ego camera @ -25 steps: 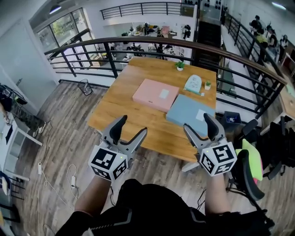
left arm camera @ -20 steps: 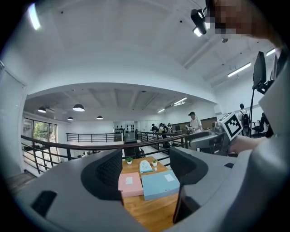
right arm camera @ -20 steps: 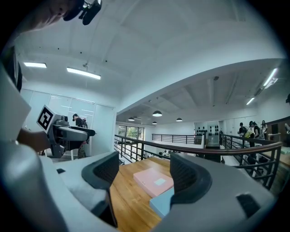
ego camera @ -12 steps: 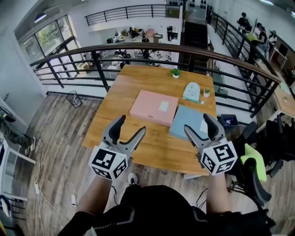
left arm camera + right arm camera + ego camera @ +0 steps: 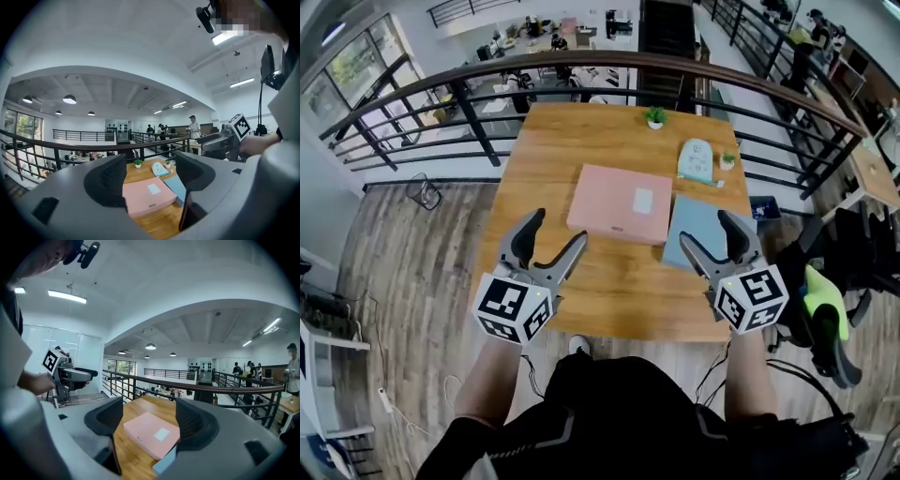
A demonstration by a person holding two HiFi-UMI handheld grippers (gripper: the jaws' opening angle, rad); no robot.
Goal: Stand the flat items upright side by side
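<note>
L gripper [image 5: 558, 228] & R gripper [image 5: 706, 232]: jaws wide, nothing betw. Pink box [image 5: 619, 202] & blue box [image 5: 698, 225] lie flat, side by side, on table [image 5: 553, 141]. Pot [image 5: 654, 122] w/ plant at far edge.

Wooden table [image 5: 609, 281] on a mezzanine; dark railing [image 5: 544, 67] curving round its far side; grey-brown plank floor [image 5: 403, 244]; windows [image 5: 352, 66] at left; white wall [image 5: 314, 178]; round ceiling lamps [image 5: 69, 99]; strip lights [image 5: 242, 83]; desks [image 5: 534, 33] beyond the railing; black chair [image 5: 825, 314], green cushion, at right
</note>
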